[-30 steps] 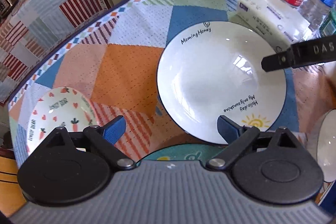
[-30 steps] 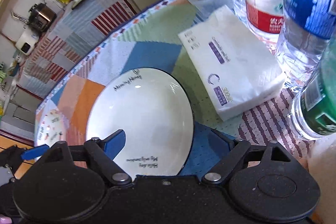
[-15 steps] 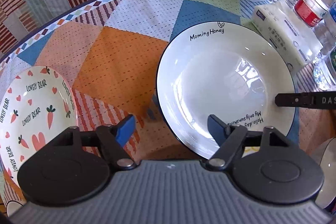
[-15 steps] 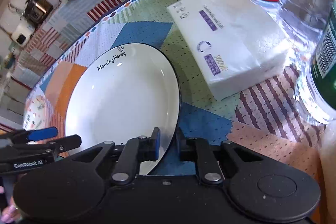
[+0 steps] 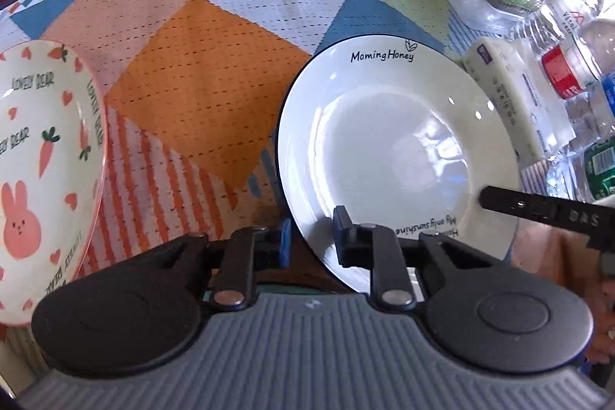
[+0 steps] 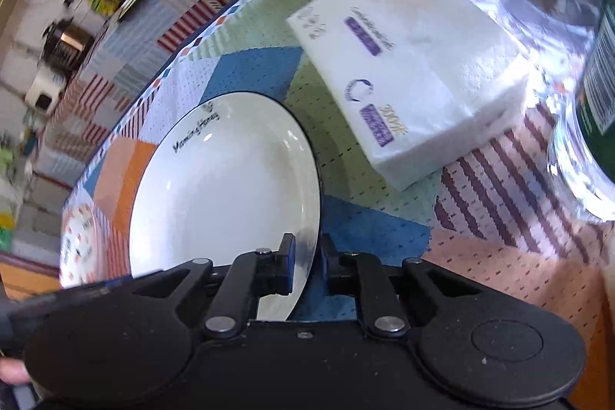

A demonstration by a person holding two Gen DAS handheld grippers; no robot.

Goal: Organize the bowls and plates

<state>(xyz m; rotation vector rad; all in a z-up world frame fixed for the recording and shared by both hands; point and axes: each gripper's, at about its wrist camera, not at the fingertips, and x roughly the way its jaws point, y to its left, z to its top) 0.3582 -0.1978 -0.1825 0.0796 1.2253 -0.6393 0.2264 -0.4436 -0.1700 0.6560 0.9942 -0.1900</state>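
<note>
The round white ceramic plate (image 5: 396,148) is lying on the patchwork tablecloth (image 5: 200,91), between the pink-rimmed rabbit plate (image 5: 42,156) at left and the white tissue pack (image 5: 519,102) at right.

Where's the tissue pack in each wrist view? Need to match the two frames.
Left wrist: tissue pack at the right edge, just past the far right rim of the white plate, in front of the water bottles.
Right wrist: tissue pack upper centre-right, right of the white plate.
Shared landmark: the plate's "Morning Honey" lettering on its far rim.
</note>
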